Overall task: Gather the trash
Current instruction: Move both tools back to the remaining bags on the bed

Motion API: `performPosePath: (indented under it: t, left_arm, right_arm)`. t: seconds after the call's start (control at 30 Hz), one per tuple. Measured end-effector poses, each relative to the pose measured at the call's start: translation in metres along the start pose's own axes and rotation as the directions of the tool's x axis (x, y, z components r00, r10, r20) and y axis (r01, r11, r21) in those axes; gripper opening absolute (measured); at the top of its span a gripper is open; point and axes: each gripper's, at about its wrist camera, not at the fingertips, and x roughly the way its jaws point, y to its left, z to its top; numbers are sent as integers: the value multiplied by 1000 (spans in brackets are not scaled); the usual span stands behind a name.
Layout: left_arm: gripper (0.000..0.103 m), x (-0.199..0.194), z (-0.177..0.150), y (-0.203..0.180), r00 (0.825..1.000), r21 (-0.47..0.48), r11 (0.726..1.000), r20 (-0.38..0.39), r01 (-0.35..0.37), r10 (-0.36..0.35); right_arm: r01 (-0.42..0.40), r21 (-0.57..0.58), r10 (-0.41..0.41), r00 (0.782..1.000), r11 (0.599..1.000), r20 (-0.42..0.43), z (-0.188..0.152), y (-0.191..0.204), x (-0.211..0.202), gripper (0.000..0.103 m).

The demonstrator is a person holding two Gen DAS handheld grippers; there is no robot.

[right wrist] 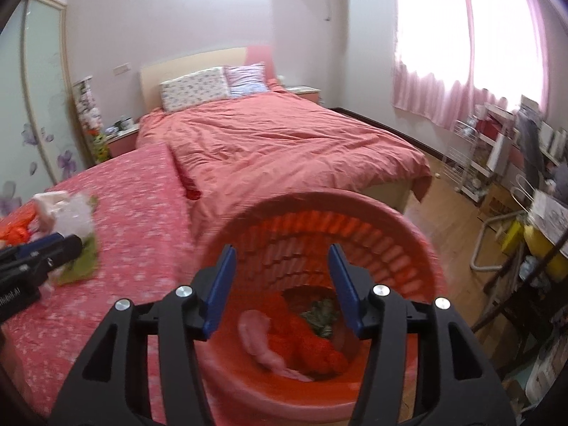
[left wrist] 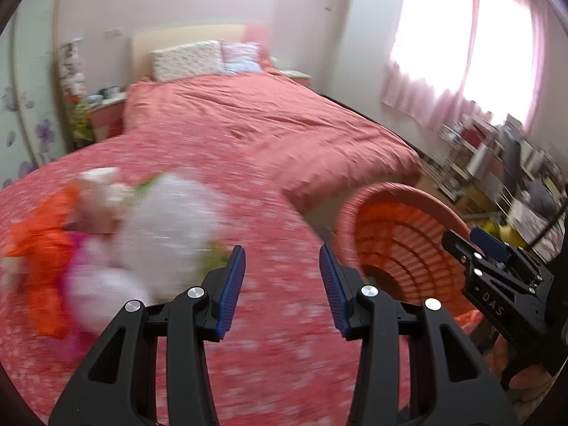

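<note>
A pile of trash (left wrist: pixel 106 234), white, orange, pink and green wrappers and bags, lies blurred on the red flowered bedspread (left wrist: pixel 248 337); it also shows in the right wrist view (right wrist: pixel 67 220). My left gripper (left wrist: pixel 282 273) is open and empty, just right of the pile. A red woven wastebasket (right wrist: pixel 319 213) stands beside the bed, with pink, orange and green trash (right wrist: pixel 294 337) inside. My right gripper (right wrist: pixel 280 277) is open and empty above the basket's mouth. The basket (left wrist: pixel 401 248) and the right gripper (left wrist: pixel 475 248) also show in the left wrist view.
A second bed with a salmon duvet (right wrist: pixel 284 142) and pillows (right wrist: pixel 213 85) lies behind. A nightstand (right wrist: pixel 120 138) stands at the left wall. Shelves, a rack and clutter (right wrist: pixel 514 177) line the right wall under the curtained window (right wrist: pixel 479 35). Wood floor (right wrist: pixel 454 206) lies between.
</note>
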Motion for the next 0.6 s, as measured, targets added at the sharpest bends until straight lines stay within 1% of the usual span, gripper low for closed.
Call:
performPosePath:
  t: [0.13,0.23,0.4,0.6]
  left_arm:
    - [45,-22,0,45,997,-60,996,37,-70,72]
    - [45,-37,-3,84,989,-113,985,52,-132,139]
    - [45,-57,-12,149,969,-223,948,43,-228,244]
    - [45,-77,-26,203,946,-319,899,24,-301,325]
  right_arm:
    - [-68,-43,68,998,997,-4,1,44,-2,53]
    - [-118,-77,118,993,990,-11,-1,77,-4,53]
    - [-192,-127,189,981,973,-31,-2,127,-7,53]
    - [-284,-173,280,959,943,-52,-1,184,-14,53]
